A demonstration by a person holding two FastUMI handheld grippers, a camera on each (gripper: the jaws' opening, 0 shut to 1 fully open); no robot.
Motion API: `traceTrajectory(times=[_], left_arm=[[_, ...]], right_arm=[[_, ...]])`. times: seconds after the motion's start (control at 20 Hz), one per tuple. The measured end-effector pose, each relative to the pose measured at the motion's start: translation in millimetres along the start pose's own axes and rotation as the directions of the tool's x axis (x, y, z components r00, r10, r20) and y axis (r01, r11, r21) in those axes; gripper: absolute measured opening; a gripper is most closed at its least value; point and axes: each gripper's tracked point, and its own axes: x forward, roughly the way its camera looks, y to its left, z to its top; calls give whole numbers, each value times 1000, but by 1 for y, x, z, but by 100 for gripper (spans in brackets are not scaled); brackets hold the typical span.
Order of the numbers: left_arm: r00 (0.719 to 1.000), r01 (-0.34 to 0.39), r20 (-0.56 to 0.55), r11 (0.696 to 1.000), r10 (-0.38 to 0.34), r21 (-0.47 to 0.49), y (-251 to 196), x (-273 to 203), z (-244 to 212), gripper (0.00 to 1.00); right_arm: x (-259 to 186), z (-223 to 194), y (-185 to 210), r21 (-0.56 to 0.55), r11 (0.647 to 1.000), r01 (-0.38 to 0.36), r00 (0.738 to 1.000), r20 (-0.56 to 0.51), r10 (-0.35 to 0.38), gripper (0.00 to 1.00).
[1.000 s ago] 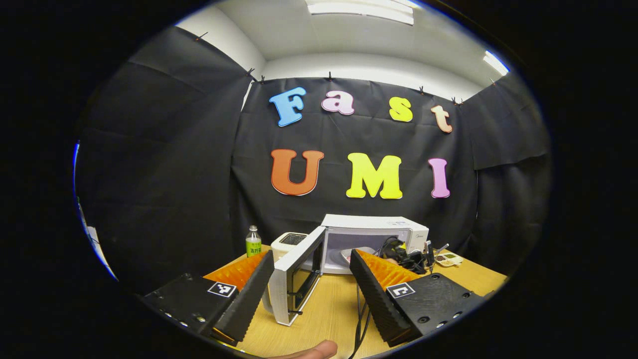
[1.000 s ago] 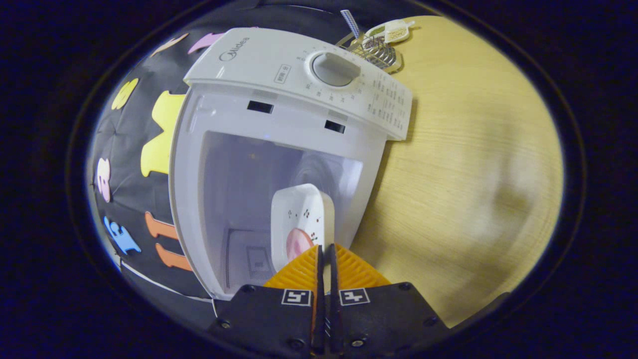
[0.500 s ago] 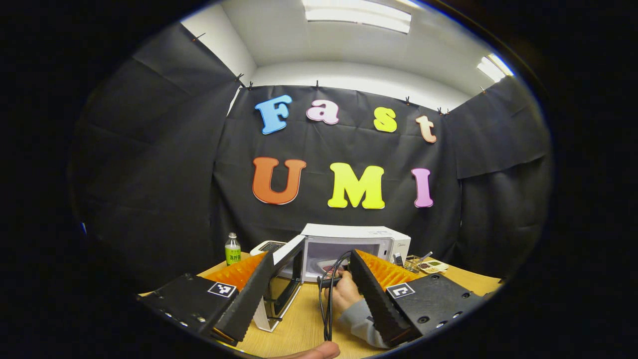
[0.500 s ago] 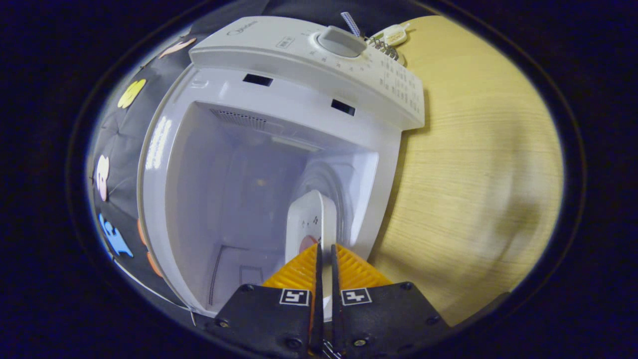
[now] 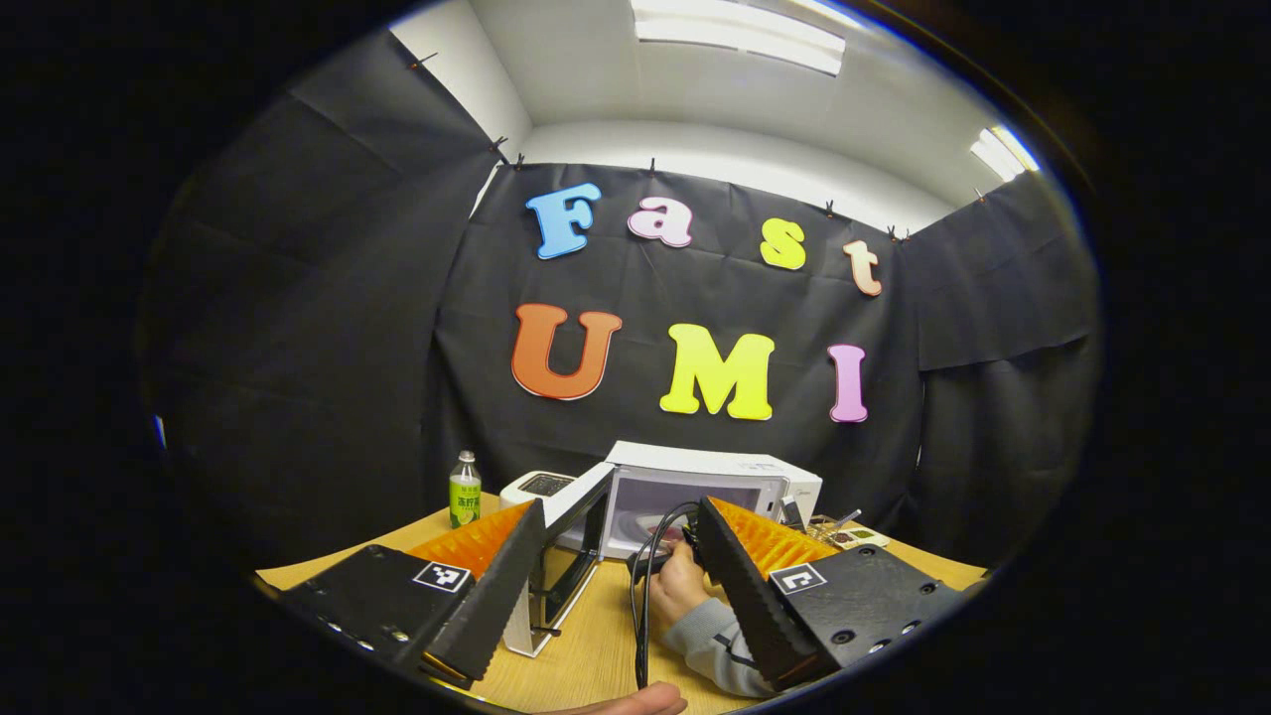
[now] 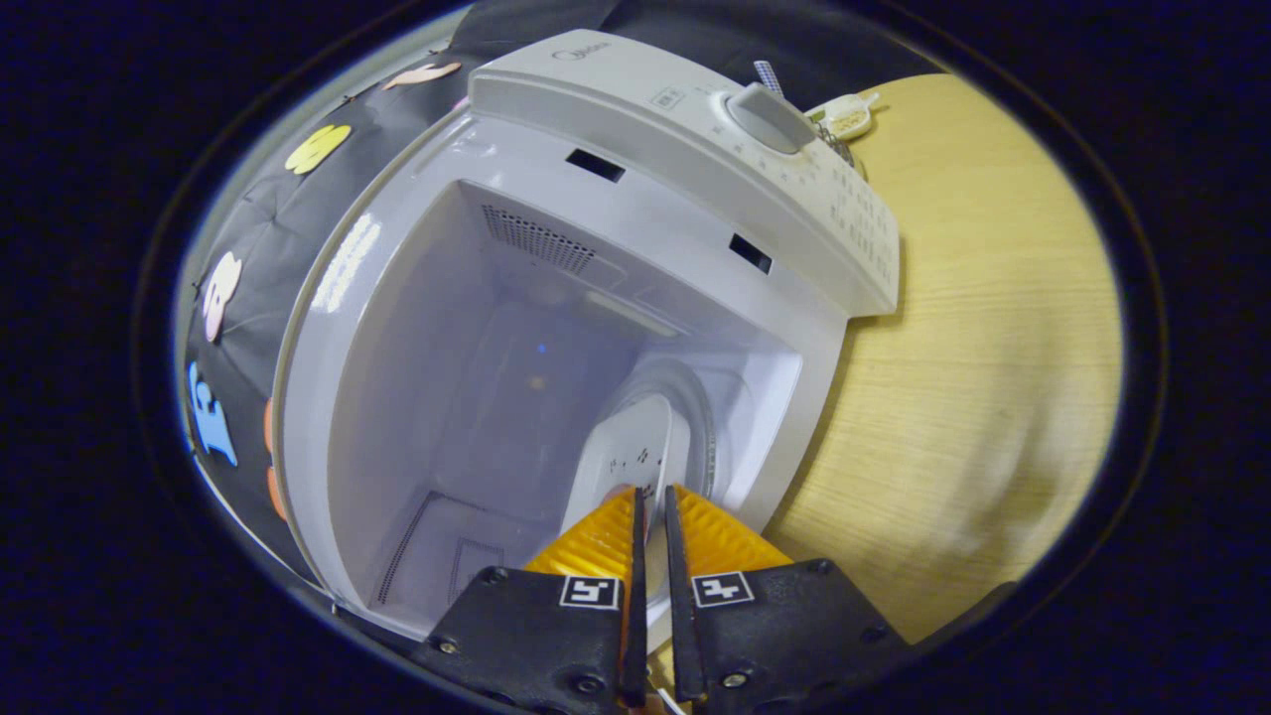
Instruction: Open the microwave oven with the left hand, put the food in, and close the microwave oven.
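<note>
Left gripper hangs wide open, empty, back from the microwave; door swung open on the wooden table. Right gripper nearly closed, pinching the white plate of food inside the cavity, over the turntable.

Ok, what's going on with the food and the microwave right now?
Right gripper shut on plate of food, inside microwave. Left gripper open, holding nothing. Door open. Nothing in the way.
</note>
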Motion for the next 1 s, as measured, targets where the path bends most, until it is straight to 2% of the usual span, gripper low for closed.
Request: traceTrajectory(times=[0.2, 0.25, 0.3, 0.35, 0.4, 0.45, 0.55, 0.6, 0.65, 0.7, 0.8, 0.9, 1.0], left_arm=[[999, -36, -20, 999, 36, 10, 16, -10, -3, 94], [999, -50, -20, 998, 51, 24, 23, -13, -3, 94], [998, -63, -19, 997, 64, 41, 31, -16, -3, 94], [997, -82, -11, 995, 82, 60, 40, -20, -2, 94], [995, -102, -10, 992, 103, 75, 50, -21, -1, 94], [993, -114, -15, 990, 116, 84, 57, -23, -2, 93], [990, -129, -35, 987, 133, 94, 68, -25, -5, 93], [990, -136, -35, 985, 140, 103, 74, -26, -2, 93], [987, -151, -33, 983, 155, 108, 83, -28, 2, 93], [985, -161, -37, 981, 166, 111, 91, -28, 3, 93], [979, -194, -35, 975, 199, 105, 108, -30, 7, 94], [976, -215, -27, 972, 218, 94, 120, -29, 12, 93], [971, -235, -30, 968, 238, 92, 133, -28, 11, 93]], right_arm=[[-22, 12, 28, -159, 982, -105, 993, 43, 113, 34], [-28, 12, 31, -191, 974, -118, 991, 38, 128, 29], [-35, 13, 38, -233, 961, -146, 987, 28, 157, 45], [-41, 13, 44, -284, 942, -176, 982, 13, 188, 54], [-48, 15, 47, -341, 921, -191, 979, 4, 205, 43], [-53, 18, 47, -398, 897, -191, 978, -3, 207, 76], [-67, 20, 48, -494, 842, -218, 972, -32, 233, 89], [-77, 21, 46, -529, 817, -229, 970, -55, 236, 87], [-89, 21, 46, -559, 789, -253, 965, -86, 248, 88], [-99, 22, 47, -584, 764, -275, 959, -112, 259, 99], [-126, 35, 49, -632, 710, -310, 946, -130, 298, 99], [-151, 49, 50, -710, 627, -322, 937, -142, 319, 99], [-179, 61, 51, -776, 516, -361, 915, -189, 356, 99]])
